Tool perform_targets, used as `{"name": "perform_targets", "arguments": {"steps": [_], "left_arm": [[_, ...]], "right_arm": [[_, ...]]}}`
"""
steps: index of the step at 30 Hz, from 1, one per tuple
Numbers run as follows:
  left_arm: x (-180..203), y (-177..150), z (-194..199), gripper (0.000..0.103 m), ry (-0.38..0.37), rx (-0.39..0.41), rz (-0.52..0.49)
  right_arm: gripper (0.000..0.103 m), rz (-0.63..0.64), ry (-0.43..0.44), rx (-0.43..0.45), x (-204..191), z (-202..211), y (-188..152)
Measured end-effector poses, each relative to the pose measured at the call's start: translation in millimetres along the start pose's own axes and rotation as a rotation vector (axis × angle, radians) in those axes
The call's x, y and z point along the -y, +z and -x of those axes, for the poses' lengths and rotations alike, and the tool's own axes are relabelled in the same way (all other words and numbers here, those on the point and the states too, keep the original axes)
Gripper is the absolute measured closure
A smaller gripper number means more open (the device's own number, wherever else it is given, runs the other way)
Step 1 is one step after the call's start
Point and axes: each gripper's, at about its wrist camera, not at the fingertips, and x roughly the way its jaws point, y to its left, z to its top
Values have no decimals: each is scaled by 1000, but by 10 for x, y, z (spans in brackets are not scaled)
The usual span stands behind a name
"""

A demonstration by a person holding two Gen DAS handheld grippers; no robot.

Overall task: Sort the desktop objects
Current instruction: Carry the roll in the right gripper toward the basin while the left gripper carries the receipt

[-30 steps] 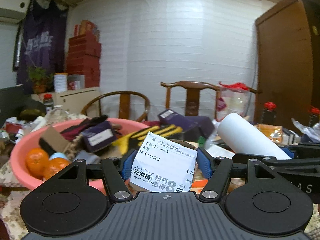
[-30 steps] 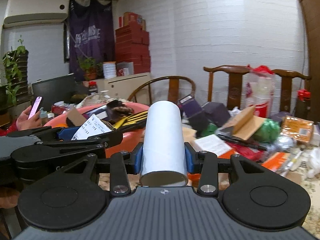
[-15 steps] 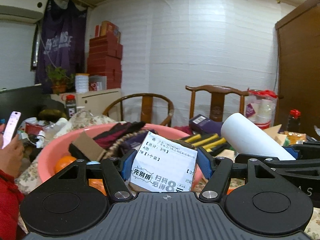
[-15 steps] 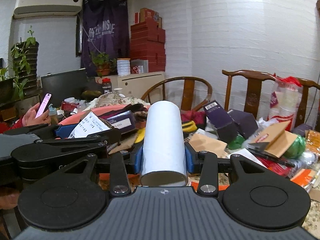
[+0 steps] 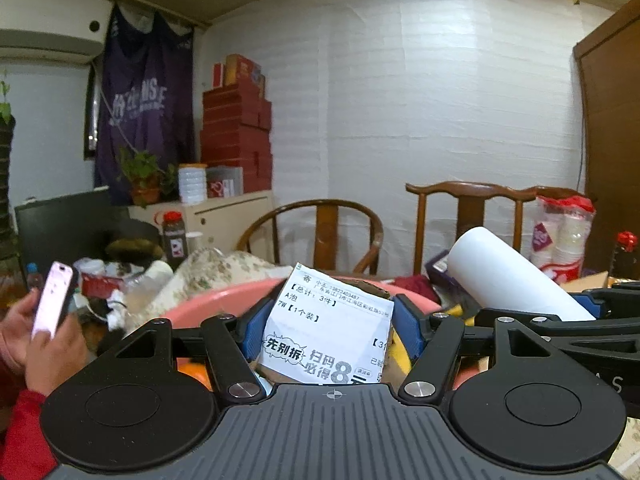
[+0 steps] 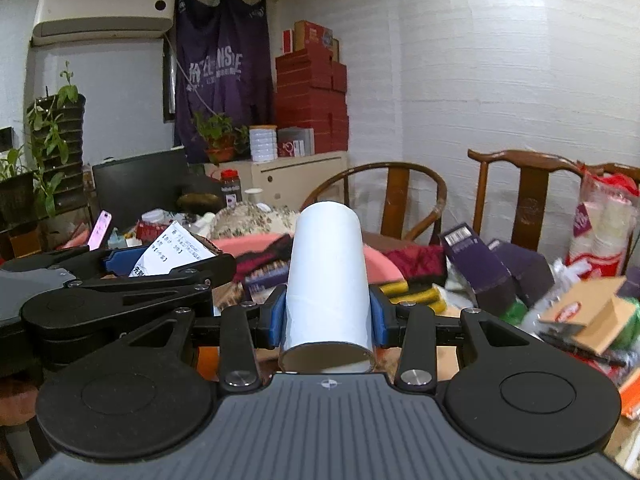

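Blue pads of our left gripper (image 5: pixel 326 328) press on both sides of a small cardboard parcel (image 5: pixel 326 332) whose white printed label faces the camera, so the fingers are clamped on it. We hold the parcel raised in front of the pink basin (image 5: pixel 224 300), which serves as our landmark; only the basin's rim shows behind the parcel and to its left, and an orange (image 5: pixel 194 372) lies inside the basin, low between the gripper's left linkage bars.

Our right gripper (image 6: pixel 328 316) is clamped on a white tube (image 6: pixel 329 284), pads pressed against its two sides. The tube points away from the camera with its open near end toward us, and from this view it covers the middle of the basin's rim (image 6: pixel 248 242). Dark red and striped fabrics (image 6: pixel 264 258) are heaped in the basin just left of the tube.

From the left wrist view, the tube (image 5: pixel 508 276) slants up to the right of the basin, with the right gripper's black body below it. Left of the basin a hand (image 5: pixel 36 340) in a red sleeve holds a phone (image 5: pixel 54 300). Right of the basin, purple boxes (image 6: pixel 480 268) and a cardboard piece (image 6: pixel 588 312) lie among the table clutter. Behind the basin stands a round-backed wooden chair (image 6: pixel 400 196).
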Motion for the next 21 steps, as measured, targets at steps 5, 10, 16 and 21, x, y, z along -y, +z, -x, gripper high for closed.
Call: {"name": "perform_targets", "arguments": {"steps": [5, 10, 16, 21], "left_arm": [[-77, 165, -21, 37, 14, 17, -14], [-137, 211, -88, 37, 6, 3, -7], [-129, 106, -144, 37, 2, -20, -9], [-99, 25, -223, 37, -11, -40, -16]], "right_arm": [[57, 1, 16, 25, -58, -50, 161], [57, -8, 35, 20, -67, -146, 236], [57, -2, 45, 3, -63, -205, 163], [57, -1, 26, -20, -13, -247, 96]]}}
